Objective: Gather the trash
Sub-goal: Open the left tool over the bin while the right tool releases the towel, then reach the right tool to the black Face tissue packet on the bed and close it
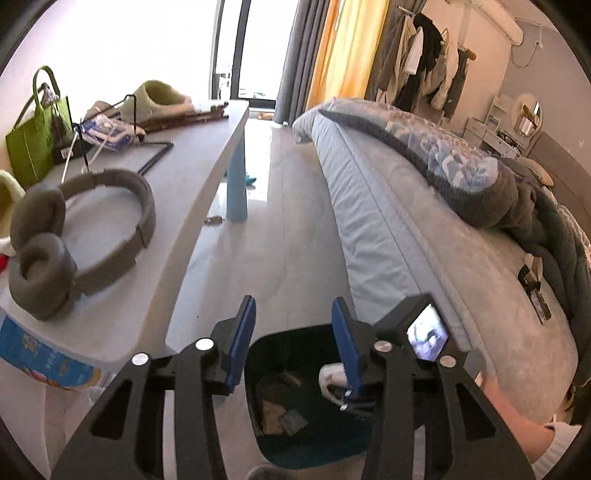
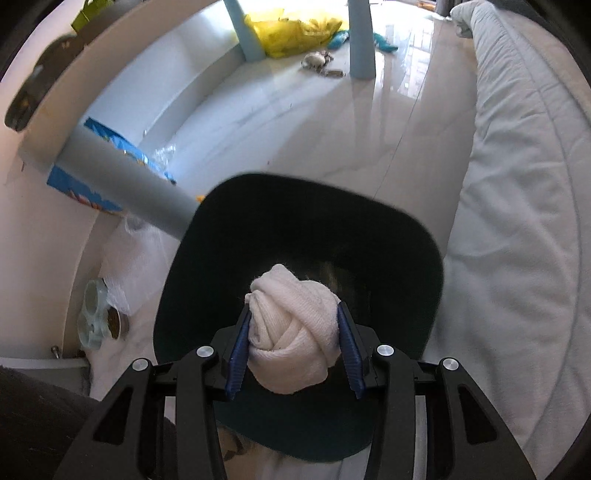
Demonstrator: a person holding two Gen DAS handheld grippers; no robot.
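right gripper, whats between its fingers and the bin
A white balled cloth, clamped by the right gripper, hangs over the open dark bin. Nothing else lies between them, shown in the right wrist view.

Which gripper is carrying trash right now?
The right gripper: its pads clamp a balled white cloth above the dark bin. The left gripper holds nothing.

Grey headphones flat on the white table, near its edge. Green tote bag upright at the far side. Bed alongside, with a blue-grey blanket bunched on top. Yellow plastic bag under the table.
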